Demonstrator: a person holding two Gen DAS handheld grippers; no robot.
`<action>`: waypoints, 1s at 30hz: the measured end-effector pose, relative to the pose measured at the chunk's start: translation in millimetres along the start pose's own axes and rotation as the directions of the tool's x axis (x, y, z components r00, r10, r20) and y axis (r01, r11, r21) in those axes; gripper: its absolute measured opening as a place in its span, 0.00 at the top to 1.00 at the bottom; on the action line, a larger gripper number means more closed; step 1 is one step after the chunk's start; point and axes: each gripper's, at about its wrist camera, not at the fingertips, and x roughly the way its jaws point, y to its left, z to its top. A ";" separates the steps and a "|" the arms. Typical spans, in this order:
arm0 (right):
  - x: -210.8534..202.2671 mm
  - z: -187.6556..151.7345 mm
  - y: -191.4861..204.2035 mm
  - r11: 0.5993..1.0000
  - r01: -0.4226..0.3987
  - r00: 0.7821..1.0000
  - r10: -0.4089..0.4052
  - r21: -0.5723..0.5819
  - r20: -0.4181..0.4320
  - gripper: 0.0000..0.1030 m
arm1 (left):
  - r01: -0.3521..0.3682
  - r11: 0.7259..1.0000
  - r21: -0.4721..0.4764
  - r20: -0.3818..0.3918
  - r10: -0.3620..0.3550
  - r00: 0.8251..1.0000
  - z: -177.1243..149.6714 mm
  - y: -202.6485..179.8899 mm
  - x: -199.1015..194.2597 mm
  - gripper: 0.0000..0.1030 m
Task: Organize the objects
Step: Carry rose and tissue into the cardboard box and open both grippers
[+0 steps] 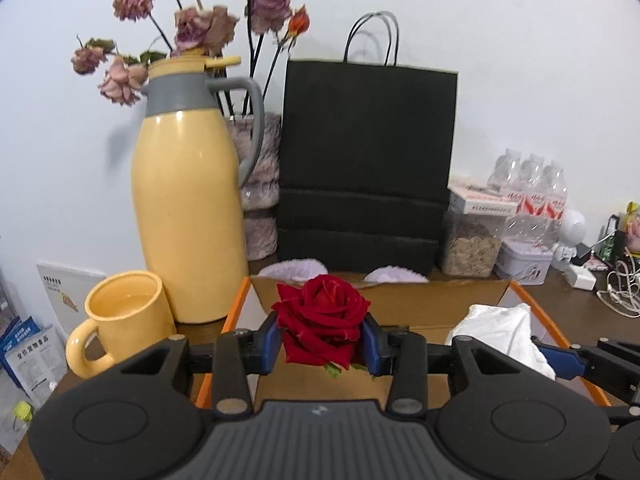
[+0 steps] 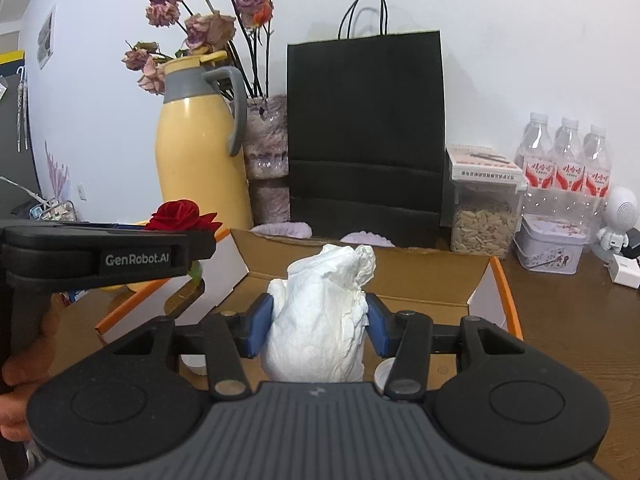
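Red rose (image 1: 321, 316) sits pinched by its bloom between the blue pads of my left gripper (image 1: 322, 346), held over the near left part of the open cardboard box (image 1: 440, 300) on the desk (image 1: 576, 308). My right gripper (image 2: 318, 324) is clamped on a crumpled white tissue wad (image 2: 320, 316), just right of the rose and over the same box. Beyond the box I see a yellow jug (image 1: 188, 216) with a yellow mug (image 1: 120, 320) at far left, a black paper bag (image 1: 364, 168) in the middle, and water bottles (image 2: 564, 156) at right.
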 end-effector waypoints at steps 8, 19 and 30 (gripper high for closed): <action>13.5 -8.4 -3.9 1.000 0.027 0.998 -0.027 0.002 -0.052 0.18 | -0.001 1.000 -0.005 -0.057 0.001 0.998 -7.2 -0.7 16.6 0.39; 13.5 -10.8 -7.9 0.998 0.065 0.996 -0.065 0.012 -0.056 0.00 | -0.020 1.000 -0.022 -0.041 0.019 0.999 -5.3 0.8 14.2 0.00; -0.1 -6.4 -6.0 0.998 0.062 0.998 -0.062 0.011 -0.025 0.00 | 0.007 0.999 -0.034 -0.029 -0.008 1.000 -1.9 1.7 -1.3 0.00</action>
